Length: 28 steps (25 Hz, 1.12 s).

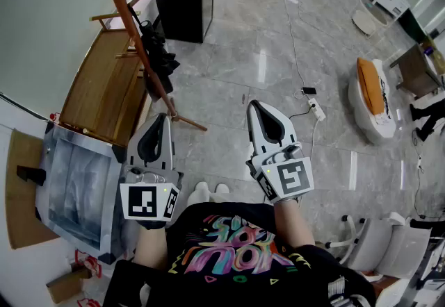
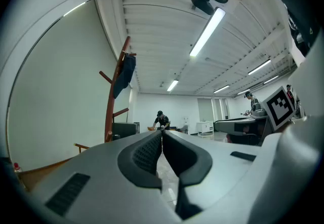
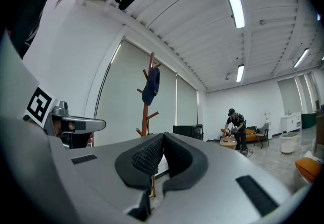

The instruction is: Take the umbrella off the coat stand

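Left gripper [image 1: 161, 119]: we are holding its jaws pressed together, with nothing between them.
Right gripper [image 1: 256, 105]: likewise closed and empty.
Umbrella [image 1: 157, 55]: we are taking the black bundle hanging low on the coat stand [image 1: 132, 21] for it, well apart from both grippers.
Progress: we are judging nothing done; approach, grasp and lift-off are all remaining.

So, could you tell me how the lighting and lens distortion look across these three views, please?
Head view: strong fisheye curve, and pale glare streaks on the glossy floor. Left gripper view: the ceiling light strip is blown out, and the edges of the wall bow. Right gripper view: evenly lit, with the coat stand sharp and dark vignetting at the corners.
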Each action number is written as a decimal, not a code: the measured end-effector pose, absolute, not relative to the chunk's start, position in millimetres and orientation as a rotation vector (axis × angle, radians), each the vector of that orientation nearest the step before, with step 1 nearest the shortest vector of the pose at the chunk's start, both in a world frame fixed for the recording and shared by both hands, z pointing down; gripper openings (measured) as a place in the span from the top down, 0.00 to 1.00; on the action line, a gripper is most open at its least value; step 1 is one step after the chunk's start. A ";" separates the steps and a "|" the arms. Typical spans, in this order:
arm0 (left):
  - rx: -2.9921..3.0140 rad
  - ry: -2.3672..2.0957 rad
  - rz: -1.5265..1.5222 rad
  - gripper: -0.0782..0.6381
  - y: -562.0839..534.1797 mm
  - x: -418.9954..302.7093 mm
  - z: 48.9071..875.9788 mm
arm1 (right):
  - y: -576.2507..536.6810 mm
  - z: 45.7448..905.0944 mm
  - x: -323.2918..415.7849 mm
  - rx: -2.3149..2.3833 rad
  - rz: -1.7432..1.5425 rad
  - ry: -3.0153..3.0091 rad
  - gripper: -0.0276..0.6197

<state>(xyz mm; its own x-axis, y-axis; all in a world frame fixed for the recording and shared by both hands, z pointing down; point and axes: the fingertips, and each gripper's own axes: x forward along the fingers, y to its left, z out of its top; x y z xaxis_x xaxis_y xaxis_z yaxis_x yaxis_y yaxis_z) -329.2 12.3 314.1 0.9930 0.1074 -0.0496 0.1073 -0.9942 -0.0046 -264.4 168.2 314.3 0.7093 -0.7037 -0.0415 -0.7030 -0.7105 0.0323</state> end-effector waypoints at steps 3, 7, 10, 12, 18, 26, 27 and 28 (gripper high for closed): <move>-3.131 -0.160 0.076 0.85 13.8 -326.6 313.8 | 172.1 313.5 -261.7 2.885 -0.085 -1.193 0.94; -3.133 -0.128 0.071 0.85 15.3 -328.4 314.2 | 183.6 312.7 -259.8 2.883 -0.069 -1.175 0.94; -3.130 -0.096 0.076 0.85 18.0 -331.1 313.1 | 194.2 312.8 -258.0 2.885 -0.074 -1.163 0.94; -3.125 -0.073 0.083 0.85 20.0 -332.8 312.1 | 200.8 314.1 -257.6 2.885 -0.089 -1.175 0.94; -3.106 -0.019 0.095 0.85 27.7 -338.3 310.8 | 218.3 320.8 -258.0 2.887 -0.089 -1.204 0.94; -3.098 0.004 0.062 0.85 20.1 -310.7 322.6 | 219.9 336.8 -229.9 2.907 -0.048 -1.211 0.94; -3.099 0.005 0.056 0.85 17.7 -303.7 325.6 | 217.8 339.2 -222.8 2.909 -0.036 -1.206 0.94; -3.099 0.005 0.052 0.85 15.5 -295.7 328.4 | 215.6 341.5 -215.0 2.911 -0.028 -1.203 0.94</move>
<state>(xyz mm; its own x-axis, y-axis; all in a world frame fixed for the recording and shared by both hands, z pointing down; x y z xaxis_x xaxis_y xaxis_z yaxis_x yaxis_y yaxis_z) -295.7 15.5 328.4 0.9994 -0.0022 -0.0333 -0.0036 -0.9991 -0.0417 -215.0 215.6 341.5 0.7081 -0.7058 -0.0194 -0.7060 -0.7082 -0.0011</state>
